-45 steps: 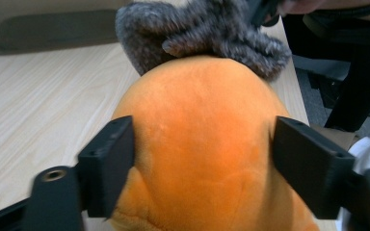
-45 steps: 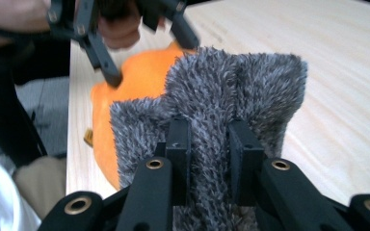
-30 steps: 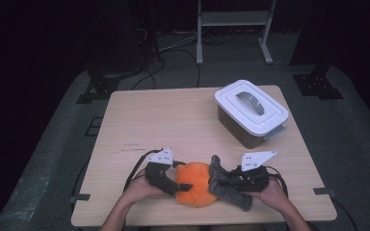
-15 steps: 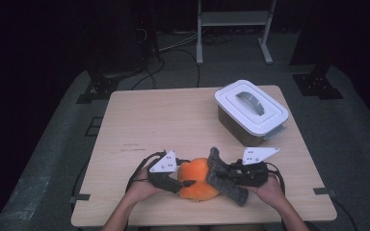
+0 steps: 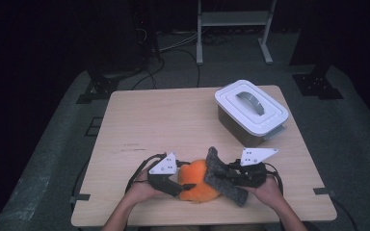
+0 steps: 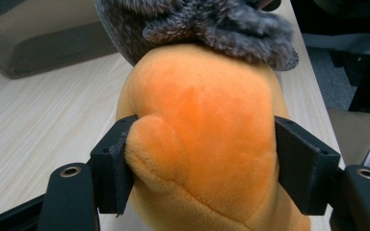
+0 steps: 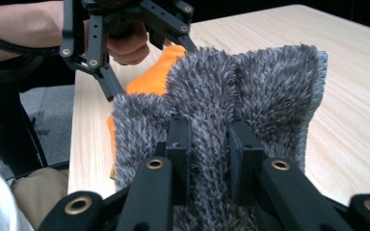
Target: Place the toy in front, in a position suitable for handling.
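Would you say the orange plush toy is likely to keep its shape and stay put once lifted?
Probably not rigid: the orange plush toy dents where the left gripper squeezes it. It likely weighs little. The grey fuzzy part, bunched in the right gripper, looks floppy and may droop.

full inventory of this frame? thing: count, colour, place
plush toy: 1, orange, near edge of the table, between the two grippers
furry cloth: 1, grey, lying against the right side of the plush toy
box: 1, white lid with grey handle, lid on, far right of the table
table: 1, light wood, centre of the high view
stand: 1, pale metal, on the floor beyond the table
cables: several, dark, on the floor beyond the table
left gripper: 1, black, jaws pressed into the plush toy on both sides
right gripper: 1, black, jaws pinching a fold of the furry cloth
hands: 2, one on each gripper, at the near edge
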Available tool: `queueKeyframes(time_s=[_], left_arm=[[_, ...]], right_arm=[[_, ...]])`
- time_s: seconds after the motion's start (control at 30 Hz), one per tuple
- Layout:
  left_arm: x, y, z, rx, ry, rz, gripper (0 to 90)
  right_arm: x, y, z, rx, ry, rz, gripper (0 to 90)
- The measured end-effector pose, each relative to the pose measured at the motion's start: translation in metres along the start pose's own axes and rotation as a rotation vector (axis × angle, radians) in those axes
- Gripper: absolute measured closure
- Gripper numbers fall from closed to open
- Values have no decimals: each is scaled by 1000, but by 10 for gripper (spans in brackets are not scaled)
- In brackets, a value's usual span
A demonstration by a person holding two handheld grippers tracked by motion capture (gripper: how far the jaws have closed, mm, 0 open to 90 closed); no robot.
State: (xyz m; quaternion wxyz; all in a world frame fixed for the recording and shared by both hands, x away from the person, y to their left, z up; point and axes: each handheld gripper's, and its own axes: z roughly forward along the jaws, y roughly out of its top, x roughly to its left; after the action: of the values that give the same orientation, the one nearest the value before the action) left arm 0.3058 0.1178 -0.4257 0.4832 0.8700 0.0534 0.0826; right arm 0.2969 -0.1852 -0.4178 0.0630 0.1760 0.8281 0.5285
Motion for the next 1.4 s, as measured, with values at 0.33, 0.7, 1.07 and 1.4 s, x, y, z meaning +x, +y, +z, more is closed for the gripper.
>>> queueKeyframes(time_s=[0.33,0.7,1.07,1.4], left_arm=[[-4,4,2,-4,3,14,297],[-7,6,4,-3,14,11,294],[-10,11,5,3,12,27,241],[-5,9,4,-7,-19,-46,268]], right_arm=[[0,0,-11,-52,-10,20,728],[-8,-9,-6,21,-48,32,726],[8,1,2,-6,-1,-17,732],[5,-1,-8,6,-7,-13,737]])
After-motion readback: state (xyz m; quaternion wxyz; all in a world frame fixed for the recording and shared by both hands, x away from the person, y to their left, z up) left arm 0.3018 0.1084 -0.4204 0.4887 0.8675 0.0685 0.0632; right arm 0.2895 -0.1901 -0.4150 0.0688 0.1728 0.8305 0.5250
